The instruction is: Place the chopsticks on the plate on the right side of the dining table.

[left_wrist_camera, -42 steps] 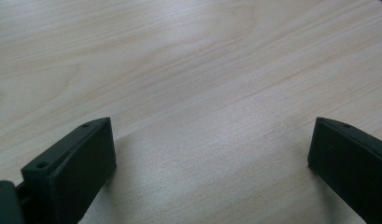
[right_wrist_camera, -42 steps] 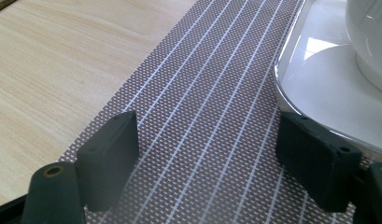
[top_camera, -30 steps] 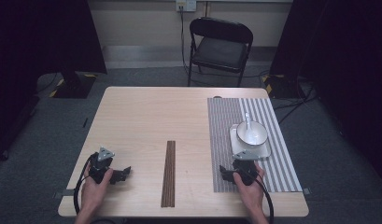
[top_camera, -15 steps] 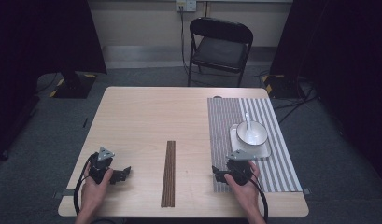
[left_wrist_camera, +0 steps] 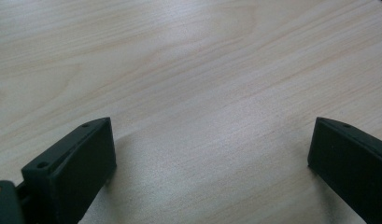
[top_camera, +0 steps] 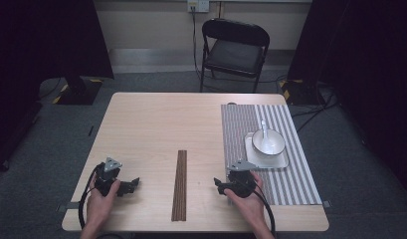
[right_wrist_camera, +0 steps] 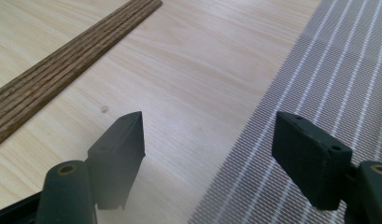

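Table setting, early stage. The right gripper (top_camera: 222, 185) has its jaws spread and empty (they have just been narrowing slightly), straddling the edge of the grey striped woven placemat (right_wrist_camera: 319, 93). The dark ribbed wooden strip (top_camera: 179, 184) lies untouched between the two grippers, just left of the right one. The left gripper (top_camera: 133, 183) rests spread on the pale wooden table (left_wrist_camera: 188, 56). Judged remaining: grasping and placing the strip. Beyond the right gripper, a white bowl with spoon (top_camera: 267, 142) sits on the mat.

Black folding chair (top_camera: 234, 50) behind the table (top_camera: 156, 124), wall socket (top_camera: 198, 5) above.
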Tool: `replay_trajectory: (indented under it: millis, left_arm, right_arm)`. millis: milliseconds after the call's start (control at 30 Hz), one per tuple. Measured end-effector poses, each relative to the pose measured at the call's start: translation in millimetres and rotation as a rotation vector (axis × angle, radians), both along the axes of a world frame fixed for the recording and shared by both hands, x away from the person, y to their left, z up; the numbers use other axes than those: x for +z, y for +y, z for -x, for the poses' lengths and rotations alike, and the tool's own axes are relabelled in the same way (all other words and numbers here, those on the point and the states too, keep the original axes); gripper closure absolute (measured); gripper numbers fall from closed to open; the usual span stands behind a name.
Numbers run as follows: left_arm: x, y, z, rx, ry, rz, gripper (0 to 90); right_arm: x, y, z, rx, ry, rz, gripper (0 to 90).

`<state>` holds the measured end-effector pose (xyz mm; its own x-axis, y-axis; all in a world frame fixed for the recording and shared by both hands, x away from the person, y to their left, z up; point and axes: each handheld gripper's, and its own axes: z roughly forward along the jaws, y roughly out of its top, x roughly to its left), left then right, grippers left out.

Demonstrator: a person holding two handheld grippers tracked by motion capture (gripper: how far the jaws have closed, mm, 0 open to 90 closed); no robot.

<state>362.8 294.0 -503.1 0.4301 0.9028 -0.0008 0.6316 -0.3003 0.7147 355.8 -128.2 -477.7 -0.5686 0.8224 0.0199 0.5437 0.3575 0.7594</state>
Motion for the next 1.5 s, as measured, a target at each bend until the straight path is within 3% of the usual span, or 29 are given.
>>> replay_trajectory:
  millis: [267,400,567,767,1000,1500]
  left_arm:
    - [0.0,0.0,0.0,0.0,0.0,0.001,0.3]
    - [0.0,0.0,0.0,0.0,0.0,0.0,0.3]
    - [-0.1,0.1,-0.1,-0.002,0.0,0.003,0.3]
    - [-0.1,0.1,-0.1,-0.001,-0.001,0.003,0.3]
    - [0.0,0.0,0.0,0.0,0.001,0.0,0.3]
    - [0.0,0.0,0.0,0.0,0.001,0.0,0.3]
  right_arm:
    - [6.3,28.3,-1.3,0.058,-0.009,0.018,30.5]
    - [4.8,44.0,-3.6,0.1,0.014,0.018,29.7]
    - [3.1,62.5,-4.8,0.127,0.042,0.001,35.2]
    - [-0.9,81.6,-7.4,0.173,0.087,-0.005,29.1]
    - [-3.5,91.7,-12.1,0.168,0.12,-0.007,32.0]
    - [-10.6,98.5,-10.7,0.183,0.109,0.039,31.6]
